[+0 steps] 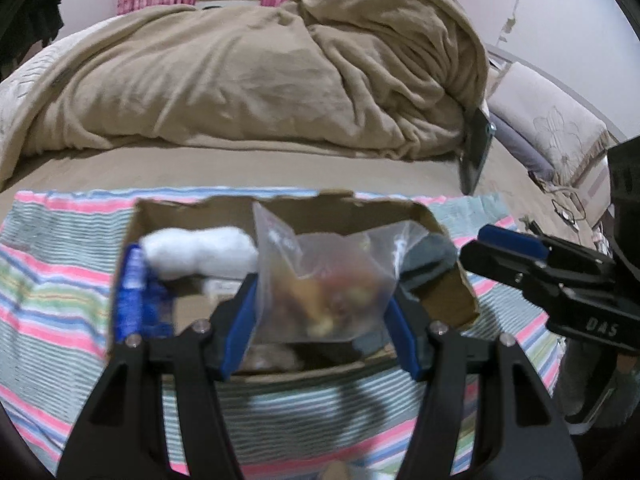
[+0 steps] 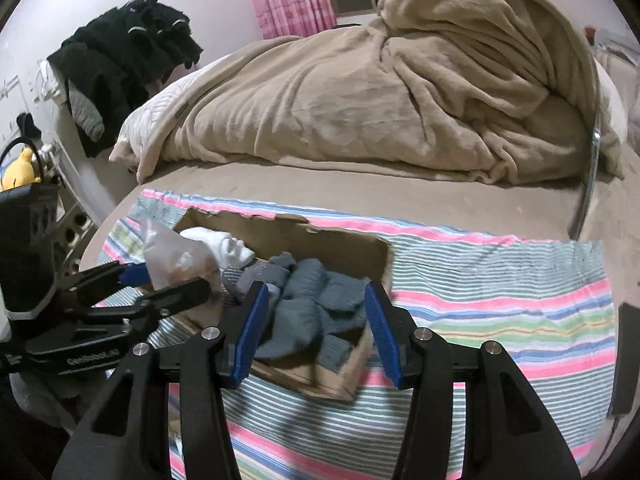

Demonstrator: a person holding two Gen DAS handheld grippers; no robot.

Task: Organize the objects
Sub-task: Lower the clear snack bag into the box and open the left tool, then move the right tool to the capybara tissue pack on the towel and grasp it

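An open cardboard box (image 1: 192, 204) (image 2: 320, 244) sits on a striped cloth on the bed. My left gripper (image 1: 322, 286) (image 2: 172, 280) is shut on a clear plastic bag (image 1: 320, 272) (image 2: 176, 256) of small coloured items, held over the box. Inside the box lie a white cloth roll (image 1: 200, 252) (image 2: 224, 246), a blue packet (image 1: 132, 292) and grey socks (image 1: 428, 256) (image 2: 316, 304). My right gripper (image 2: 316, 290) (image 1: 480, 246) hovers open above the socks at the box's right end, its pads apart and pressing on nothing.
The striped cloth (image 1: 60, 280) (image 2: 500, 300) spreads around the box. A heaped beige blanket (image 1: 260, 80) (image 2: 360, 100) fills the bed behind. A pillow (image 1: 552, 132) and a dark flat object (image 1: 476, 152) lie at the right; black clothes (image 2: 128, 48) hang far left.
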